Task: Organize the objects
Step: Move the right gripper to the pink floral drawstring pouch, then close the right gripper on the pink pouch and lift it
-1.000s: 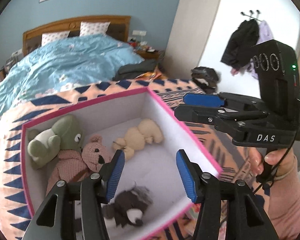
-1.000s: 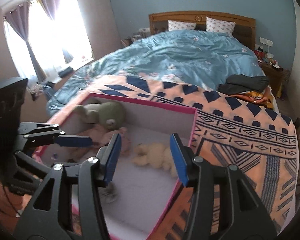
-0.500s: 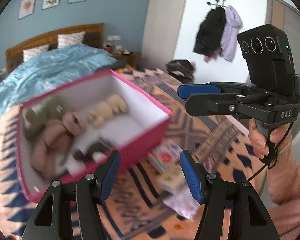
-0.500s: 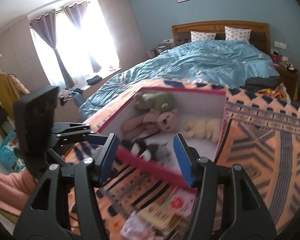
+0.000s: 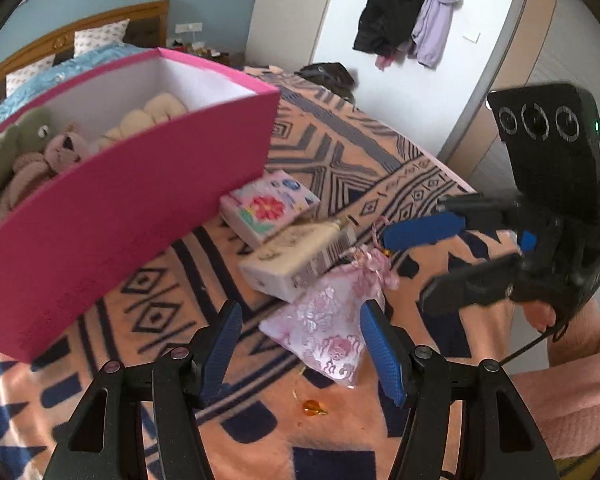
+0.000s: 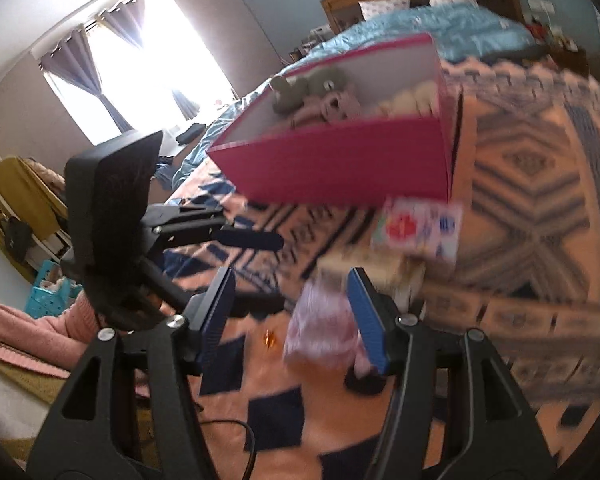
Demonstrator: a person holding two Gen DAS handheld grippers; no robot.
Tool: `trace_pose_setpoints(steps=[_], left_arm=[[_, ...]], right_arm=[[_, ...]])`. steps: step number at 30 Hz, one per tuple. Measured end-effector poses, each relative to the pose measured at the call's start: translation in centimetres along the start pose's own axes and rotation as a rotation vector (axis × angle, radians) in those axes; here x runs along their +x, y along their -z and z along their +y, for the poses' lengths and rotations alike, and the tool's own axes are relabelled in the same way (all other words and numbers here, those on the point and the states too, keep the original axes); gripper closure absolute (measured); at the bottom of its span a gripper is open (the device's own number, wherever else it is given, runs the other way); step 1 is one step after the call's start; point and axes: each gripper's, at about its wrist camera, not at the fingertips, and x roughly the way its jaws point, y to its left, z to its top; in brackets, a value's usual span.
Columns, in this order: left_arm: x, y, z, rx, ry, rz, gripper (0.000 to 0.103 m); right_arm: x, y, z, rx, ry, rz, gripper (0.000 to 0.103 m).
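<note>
Both jaws wide, left gripper over pink pouch, long axis toward pink box.

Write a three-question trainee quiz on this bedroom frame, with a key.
1. True or false: the left gripper is shut on the pink-and-white patterned drawstring pouch.
2. Multiple choice: what lies in the pink-walled, white-lined open box? A) folded clothes B) plush toys C) books
3. Fill in: the cream rectangular carton with a barcode lies between the pouch and the flat packet printed with a red ____.

Key: 1 false: its jaws stand open and hold nothing, as do those of the right gripper. 2 B. 3 flower.
</note>
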Motion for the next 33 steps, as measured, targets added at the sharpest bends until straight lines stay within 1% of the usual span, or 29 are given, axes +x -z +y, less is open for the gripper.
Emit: trace_pose_setpoints(steps=[5, 9, 10, 17, 19, 22, 26, 29, 33], left_arm=[[0.9, -0.1, 0.0, 0.002, 0.009, 0.019, 0.040], [1.2, 0.0, -0.1, 0.007, 0.022, 0.030, 0.040], [1.3, 0.0, -0.2, 0.011, 0.023, 0.032, 0.042], [1.9, -0.2, -0.4, 0.024, 0.036, 0.050, 0.043], [2.1, -0.2, -0.5, 0.034, 0.041, 0.056, 0.048], [2.2, -0.1, -0.9, 0.049, 0.045, 0.065, 0.052], [2.1, -0.2, -1.3, 0.060, 0.044, 0.065, 0.052], [1.9, -0.4, -1.6, 0.077, 0.029, 0.053, 0.052], [1.6, -0.8, -1.8, 0.092, 0.030, 0.044, 0.052]], right_arm=[[0.6, 2.7, -1.0, 0.068, -0.007, 0.037, 0.043], [1.0, 3.8, -1.3, 0.091, -0.020, 0.052, 0.043], [1.0, 4.0, -1.4, 0.096, -0.017, 0.056, 0.043], [1.1, 4.8, -2.8, 0.165, -0.018, 0.041, 0.043], [1.0, 4.8, -2.9, 0.171, -0.017, 0.042, 0.043], [0.6, 4.9, -3.1, 0.181, -0.002, 0.040, 0.043], [0.4, 5.3, -3.6, 0.204, 0.013, 0.044, 0.043], [0.4, 5.4, -4.0, 0.221, 0.019, 0.040, 0.043], [-0.5, 5.2, -4.5, 0.249, 0.059, 0.000, 0.043]])
